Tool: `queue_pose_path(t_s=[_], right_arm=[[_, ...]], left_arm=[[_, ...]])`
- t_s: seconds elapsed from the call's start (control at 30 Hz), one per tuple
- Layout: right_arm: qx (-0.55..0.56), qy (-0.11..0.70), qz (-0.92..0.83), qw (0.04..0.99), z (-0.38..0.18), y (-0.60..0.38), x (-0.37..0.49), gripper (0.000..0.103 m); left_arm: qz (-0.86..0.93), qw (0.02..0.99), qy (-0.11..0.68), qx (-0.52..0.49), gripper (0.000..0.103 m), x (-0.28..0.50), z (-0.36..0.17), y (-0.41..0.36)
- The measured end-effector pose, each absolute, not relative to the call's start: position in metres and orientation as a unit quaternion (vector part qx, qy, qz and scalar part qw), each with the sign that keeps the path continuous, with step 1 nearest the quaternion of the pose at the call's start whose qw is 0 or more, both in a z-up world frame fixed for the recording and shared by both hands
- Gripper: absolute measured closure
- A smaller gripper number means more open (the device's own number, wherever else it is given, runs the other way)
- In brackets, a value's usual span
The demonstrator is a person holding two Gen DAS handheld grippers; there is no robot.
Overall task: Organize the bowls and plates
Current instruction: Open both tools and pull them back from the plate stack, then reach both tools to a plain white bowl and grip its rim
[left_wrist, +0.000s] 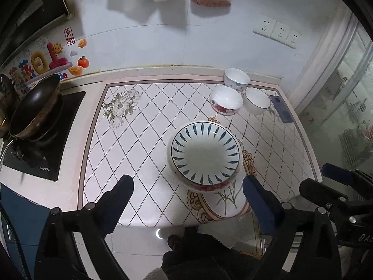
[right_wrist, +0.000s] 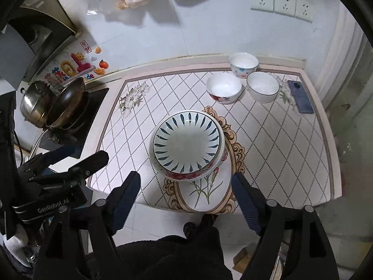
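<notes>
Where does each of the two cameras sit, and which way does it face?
Left wrist: on the left gripper, looking steeply down at the stacked plates; its open fingers, the right gripper and dark clothing show.
Right wrist: on the right gripper, same downward aim; the left gripper shows.
Shared: plates, three bowls, phone, frying pan.

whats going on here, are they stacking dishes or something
Yes. A person holding two grippers is sorting dishes on a tiled counter. A stack of plates, with a blue-leaf one on top, sits mid-counter. Both the left gripper and the right gripper are open and empty, held above and short of the stack. Three small bowls are loose near the back wall, not yet stacked. A phone lies beside them.
</notes>
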State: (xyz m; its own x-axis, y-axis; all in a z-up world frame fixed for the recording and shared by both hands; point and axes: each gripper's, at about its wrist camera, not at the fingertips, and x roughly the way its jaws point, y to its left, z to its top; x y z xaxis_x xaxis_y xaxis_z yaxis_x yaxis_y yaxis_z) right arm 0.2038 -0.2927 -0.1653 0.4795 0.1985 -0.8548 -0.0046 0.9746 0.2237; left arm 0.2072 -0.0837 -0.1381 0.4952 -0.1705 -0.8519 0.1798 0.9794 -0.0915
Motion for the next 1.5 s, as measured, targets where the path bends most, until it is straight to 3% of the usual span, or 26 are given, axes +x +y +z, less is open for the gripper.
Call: queue_pose_path(t_s=[0.47,0.8,0.93,1.3,1.5], right_arm=[[0.174,0.503,0.067,0.844,-0.181,-0.339,0.216,0.015],[0.242,0.516,0.060,0.820,-0.239,-0.433,0.334,0.015],[0.258,0.530,0.073,0.804,-0.273,-0.456,0.391,0.016],[0.307,0.585,0.100,0.744,-0.374,-0.470,0.506,0.036],[0.335,0.589,0.102,0.728,-0.399,-0.465,0.529,0.052]], left_arm=[[-0.085,0.886,0.456,0.012,0.007,0.237,-0.130,-0.110],[-0.058,0.860,0.507,-0.002,0.007,0.375,-0.179,-0.166],[-0.065,0.837,0.542,-0.027,0.014,0.430,-0.213,-0.183],[-0.067,0.782,0.617,-0.049,0.028,0.534,-0.290,-0.217],[-0.092,0.758,0.646,-0.015,0.050,0.558,-0.321,-0.240]])
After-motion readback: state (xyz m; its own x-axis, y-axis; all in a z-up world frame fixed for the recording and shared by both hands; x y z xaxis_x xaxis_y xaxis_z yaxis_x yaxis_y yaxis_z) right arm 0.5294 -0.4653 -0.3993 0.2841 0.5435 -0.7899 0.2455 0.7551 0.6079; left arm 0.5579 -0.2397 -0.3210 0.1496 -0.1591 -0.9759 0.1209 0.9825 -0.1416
